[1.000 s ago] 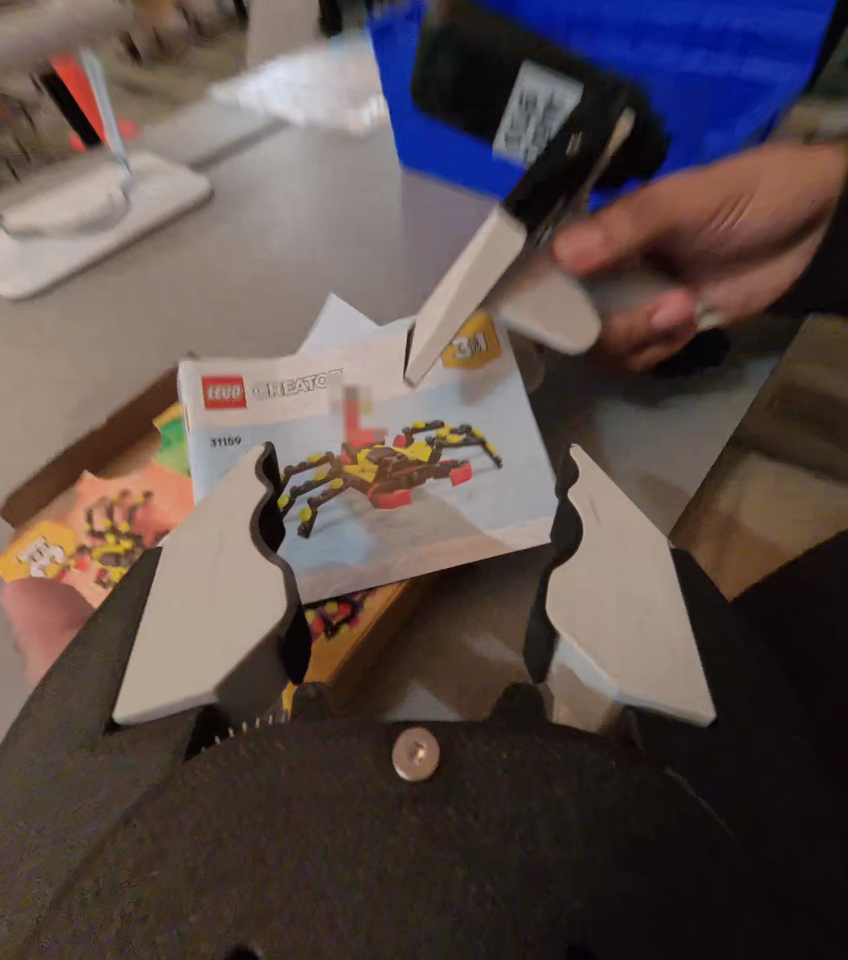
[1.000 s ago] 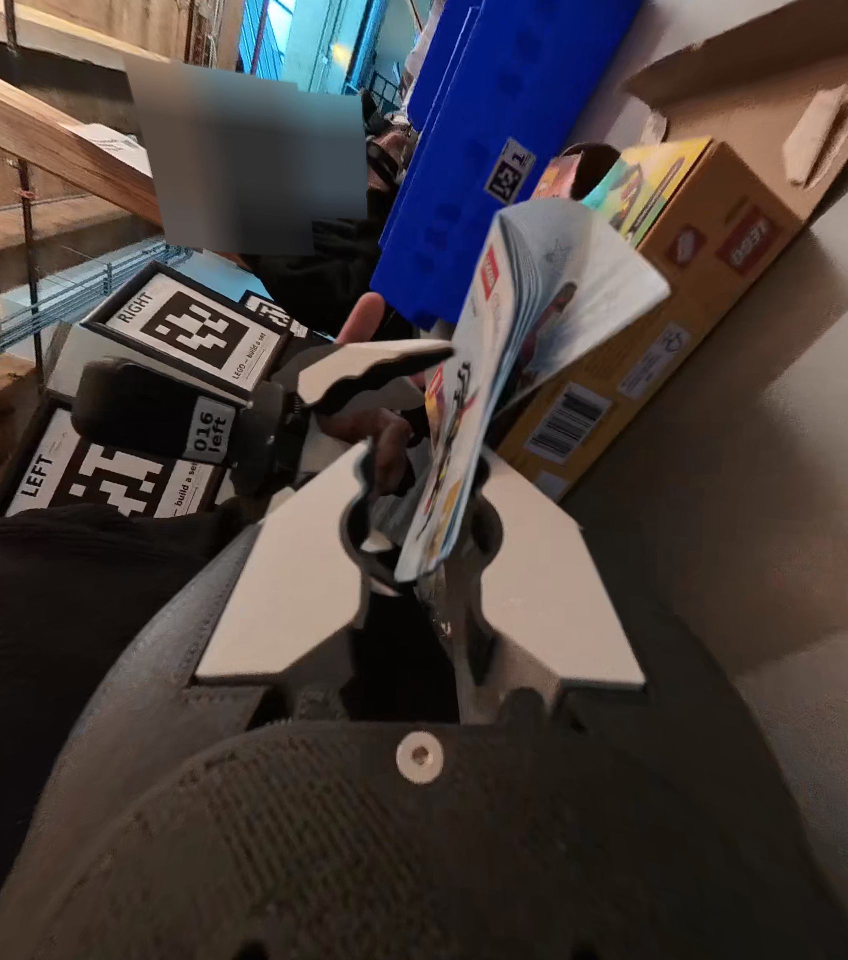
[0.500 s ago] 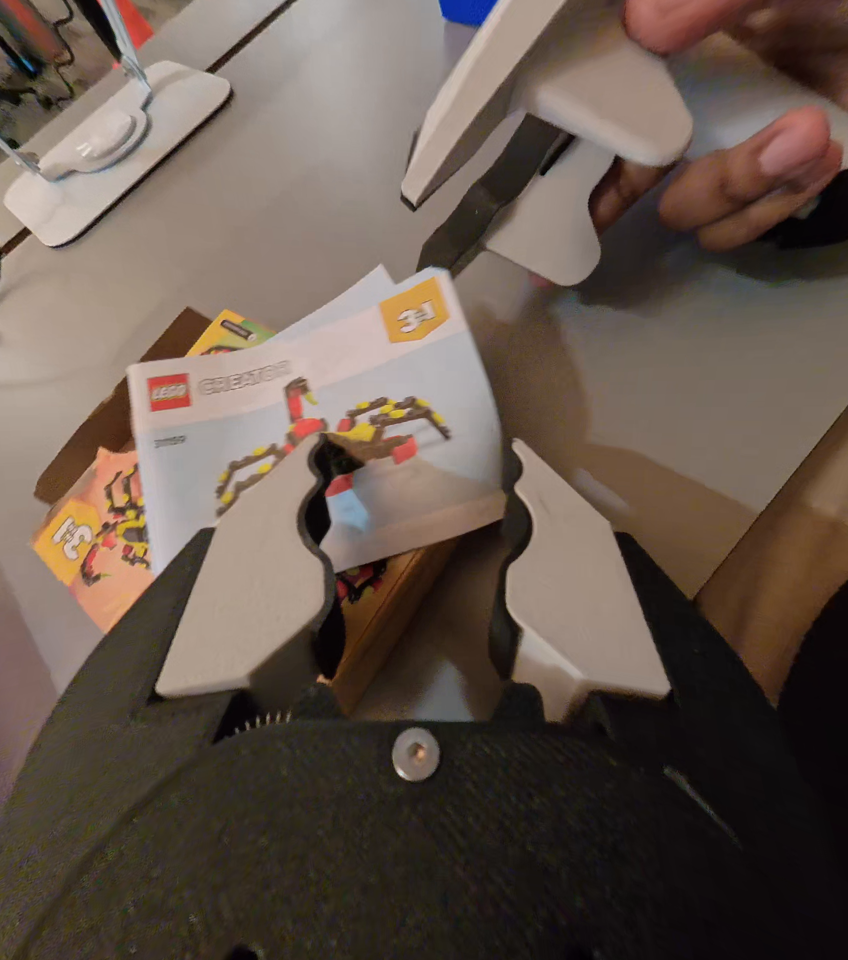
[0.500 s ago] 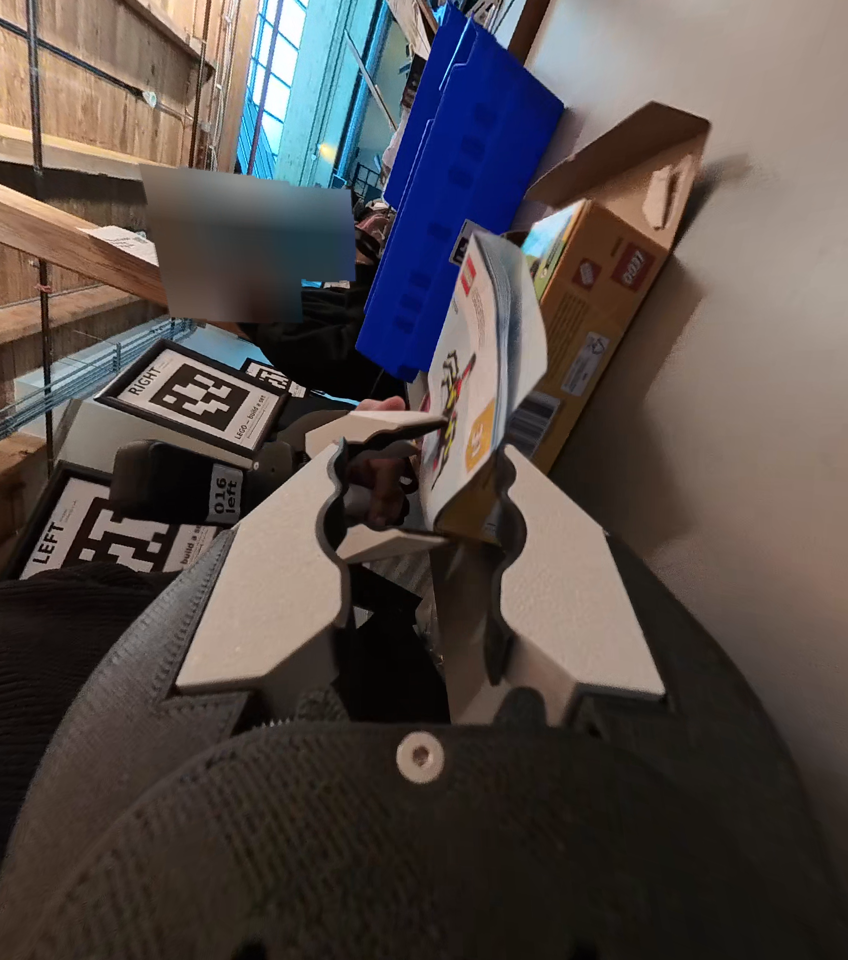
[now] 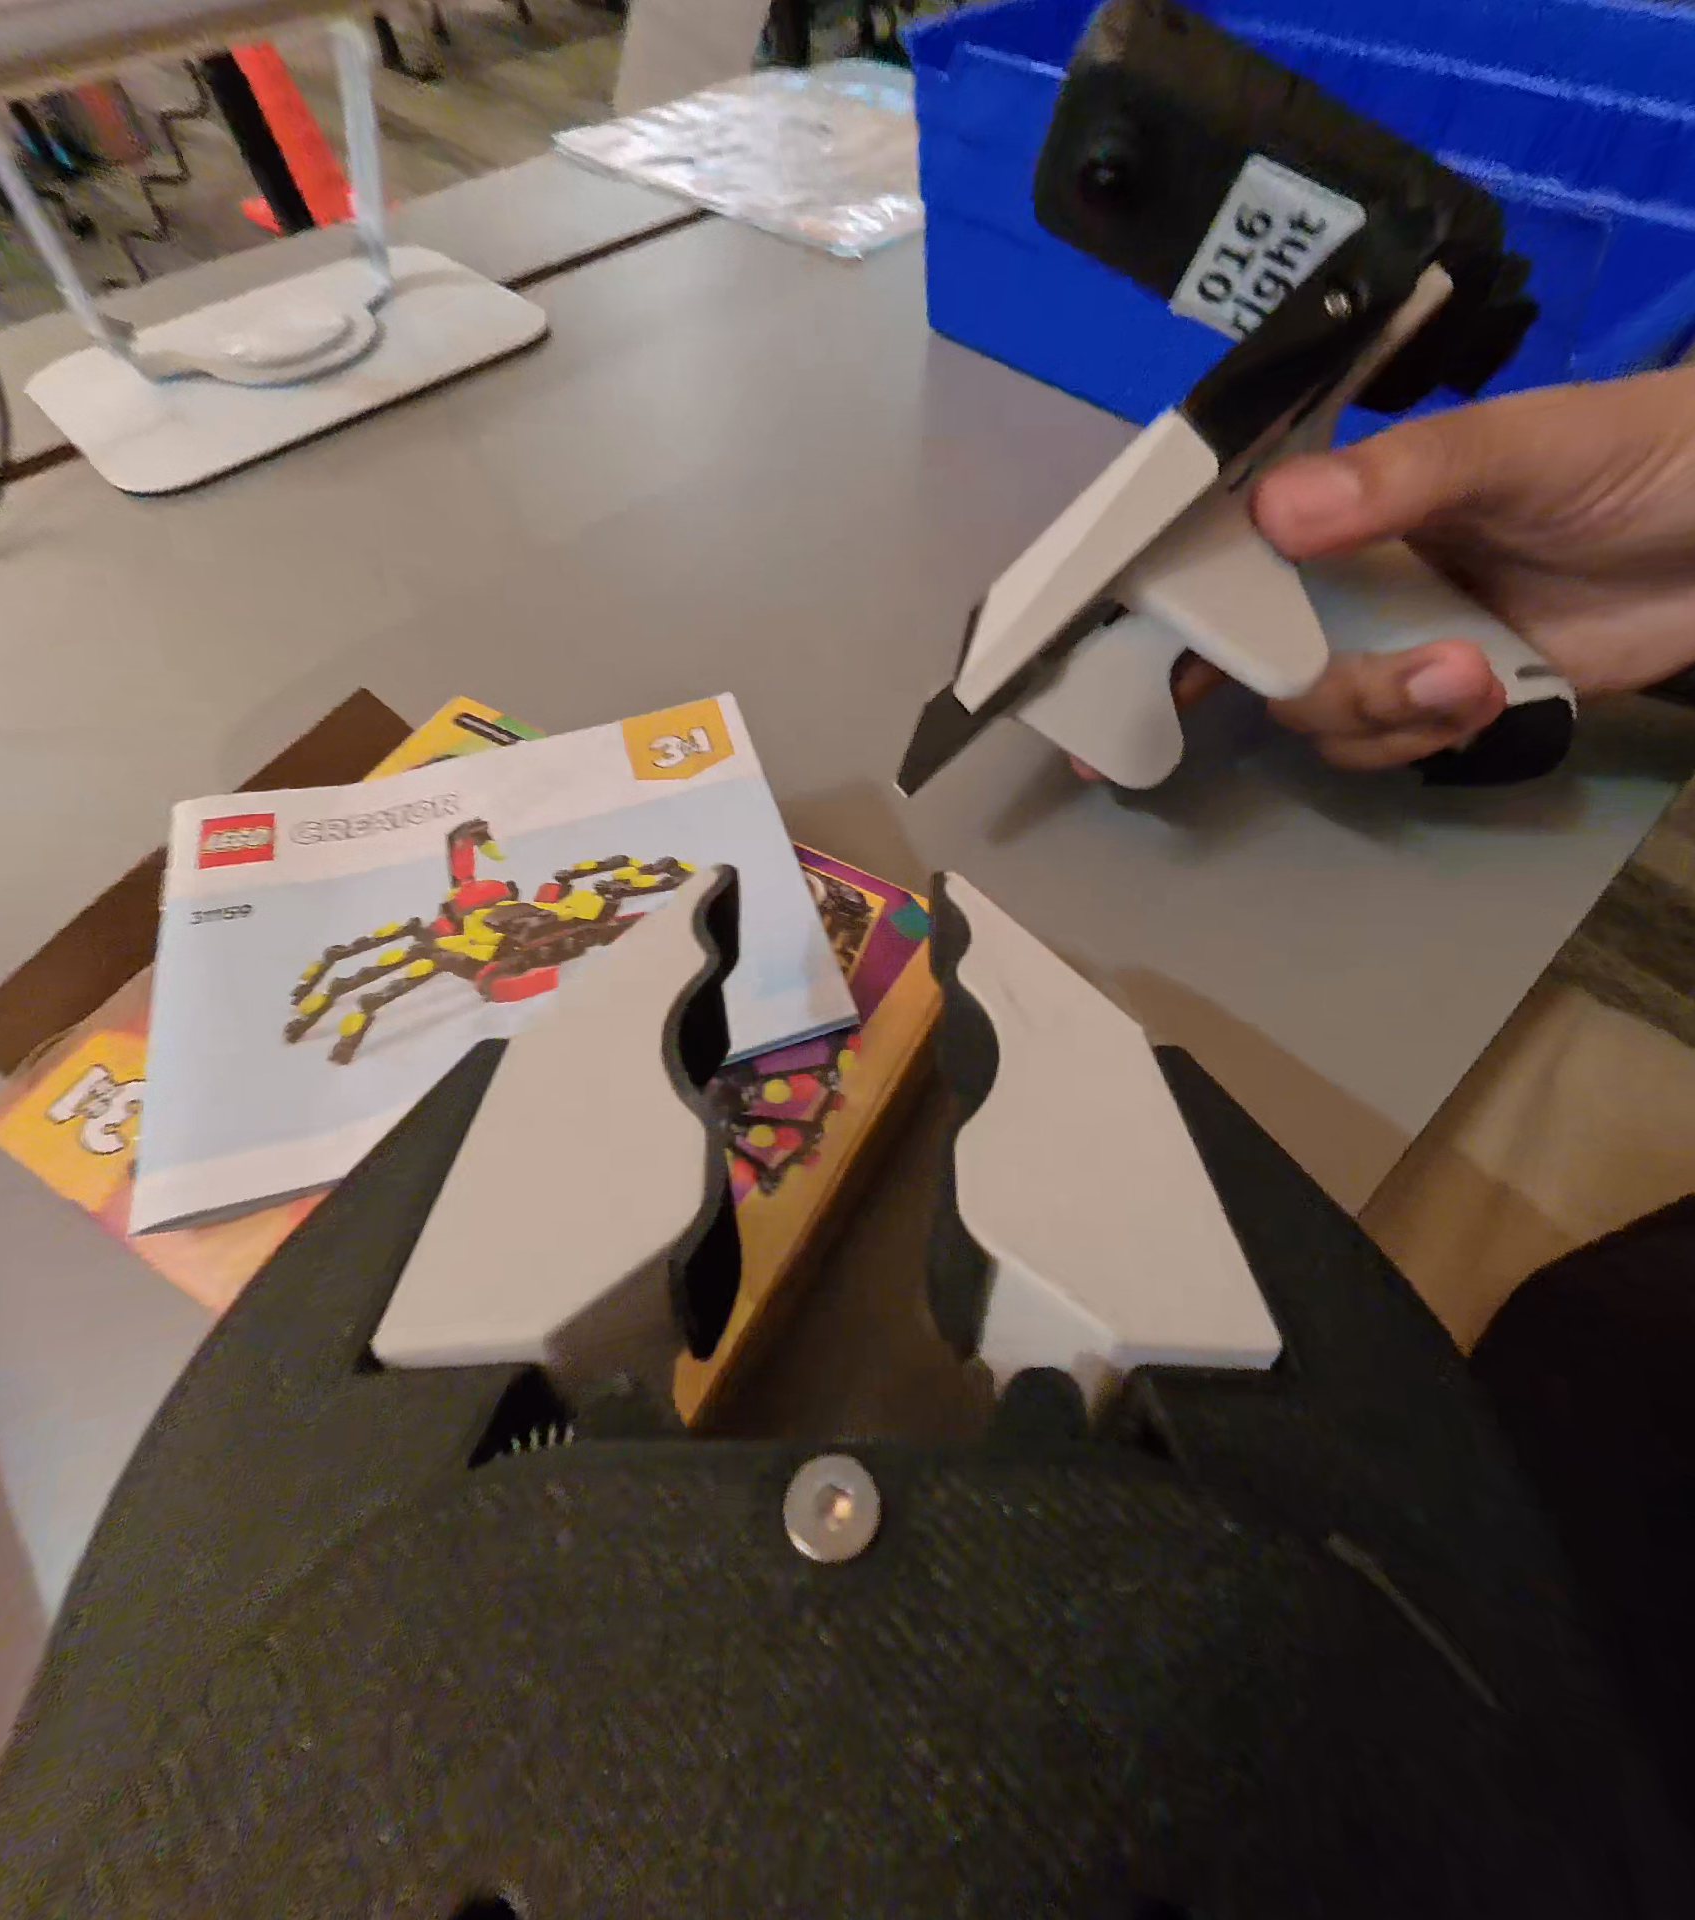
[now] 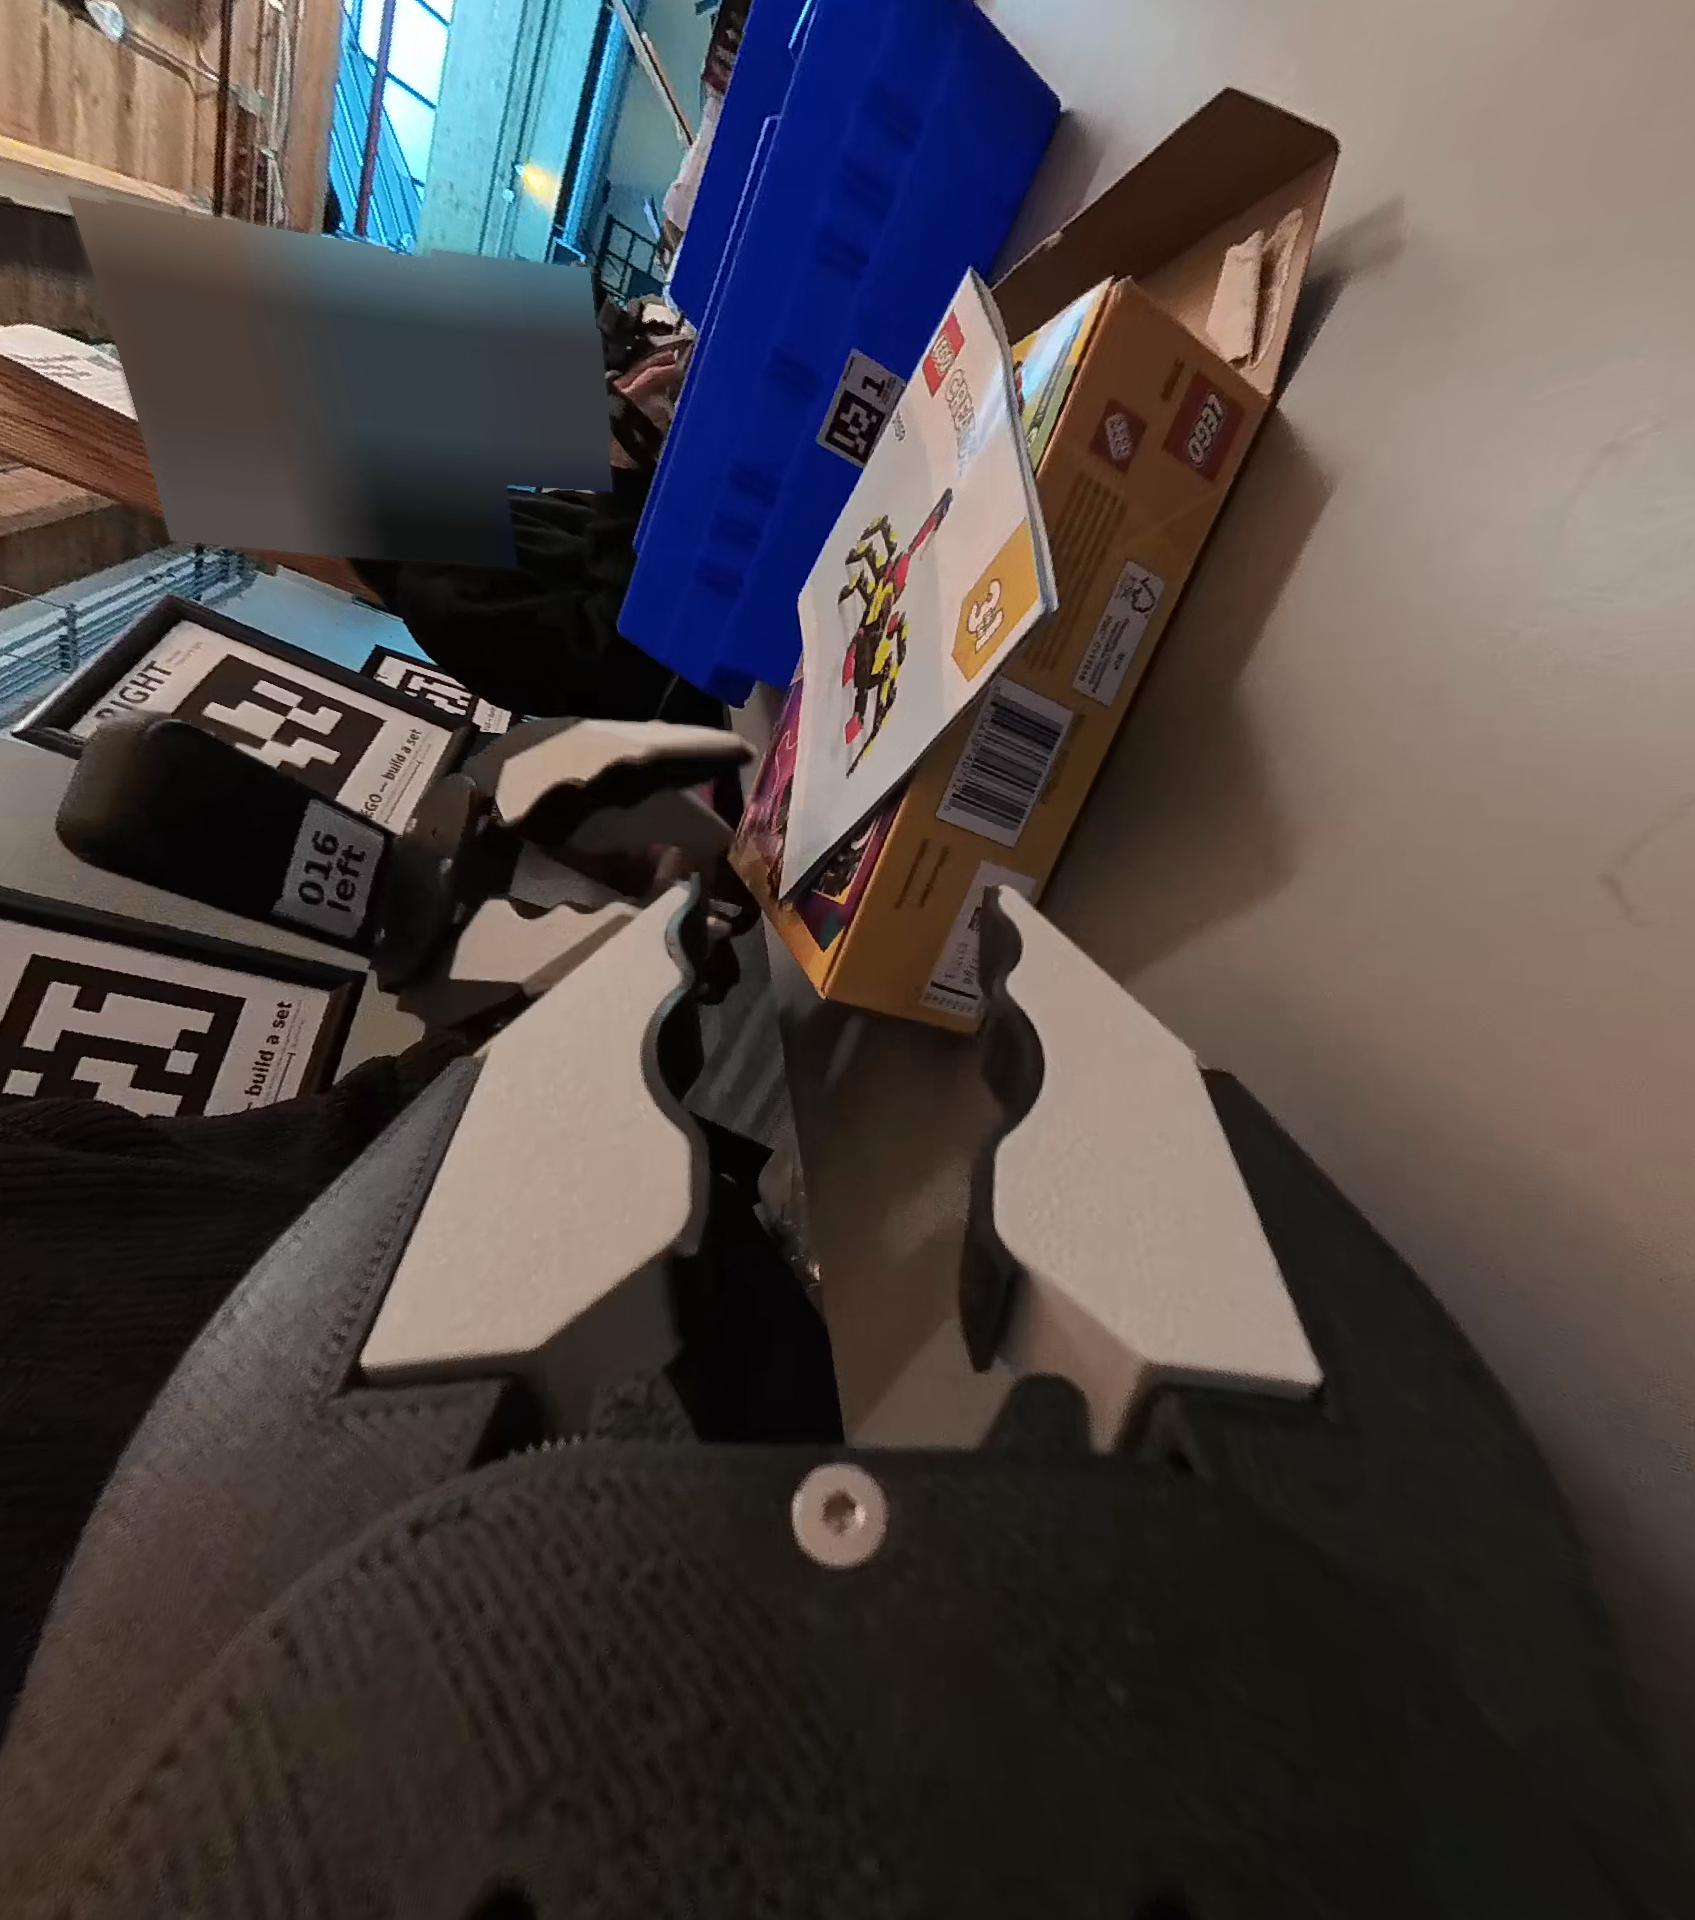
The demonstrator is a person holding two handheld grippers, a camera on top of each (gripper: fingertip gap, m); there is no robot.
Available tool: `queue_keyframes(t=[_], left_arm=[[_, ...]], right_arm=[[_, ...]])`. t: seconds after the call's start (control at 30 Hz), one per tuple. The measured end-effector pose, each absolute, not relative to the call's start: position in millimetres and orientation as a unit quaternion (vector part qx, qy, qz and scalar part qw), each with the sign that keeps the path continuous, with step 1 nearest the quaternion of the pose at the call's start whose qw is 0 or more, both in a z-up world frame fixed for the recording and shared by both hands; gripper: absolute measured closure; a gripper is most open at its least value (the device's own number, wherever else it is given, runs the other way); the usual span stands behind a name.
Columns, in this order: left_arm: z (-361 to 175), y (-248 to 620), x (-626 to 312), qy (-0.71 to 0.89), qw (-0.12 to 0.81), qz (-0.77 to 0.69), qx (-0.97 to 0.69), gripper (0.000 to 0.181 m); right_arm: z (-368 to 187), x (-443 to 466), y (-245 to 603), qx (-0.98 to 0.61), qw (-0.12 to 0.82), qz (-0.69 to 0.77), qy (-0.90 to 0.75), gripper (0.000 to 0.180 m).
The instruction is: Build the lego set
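The instruction booklet (image 5: 469,966), pale blue with a spider model on its cover, lies flat on the yellow-orange lego box (image 5: 822,1153), which lies on the grey table (image 5: 677,520) with its brown flap open. My left gripper (image 5: 832,894) is open and empty, hovering over the box's near right corner. My right gripper (image 6: 843,904) is open and empty, a short way from the box's end. It also shows in the left wrist view (image 5: 936,748), held in a hand to the right of the booklet. The booklet (image 6: 926,623) and box (image 6: 1123,644) also show in the right wrist view.
A blue bin (image 5: 1009,270) stands at the back right of the table. A white stand base (image 5: 282,353) sits at the back left, and a clear plastic bag (image 5: 770,156) lies behind. Two framed marker cards (image 6: 230,707) stand near the left gripper (image 6: 614,790). My hands' fingertips stand some 5 cm from each other.
My right gripper has let go of the booklet and drawn back to the right. The booklet has dropped flat onto the box. My left gripper's jaws have narrowed but stay open.
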State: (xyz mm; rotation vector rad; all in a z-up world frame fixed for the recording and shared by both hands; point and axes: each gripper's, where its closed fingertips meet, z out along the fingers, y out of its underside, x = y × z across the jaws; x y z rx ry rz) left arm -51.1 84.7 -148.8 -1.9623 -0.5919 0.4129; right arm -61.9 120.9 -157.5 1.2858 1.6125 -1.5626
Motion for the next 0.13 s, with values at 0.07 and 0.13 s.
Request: queue_keyframes(t=[0.07,0.13], left_arm=[[-147,79,-56,-0.252,0.501,0.177,-0.809,0.135],[-152,73,-59,-0.259,0.492,0.175,-0.813,0.131]], right_arm=[[-158,-67,120,0.483,0.260,-0.585,0.598,0.130],[-158,-82,117,0.494,0.240,-0.601,0.581,0.129]])
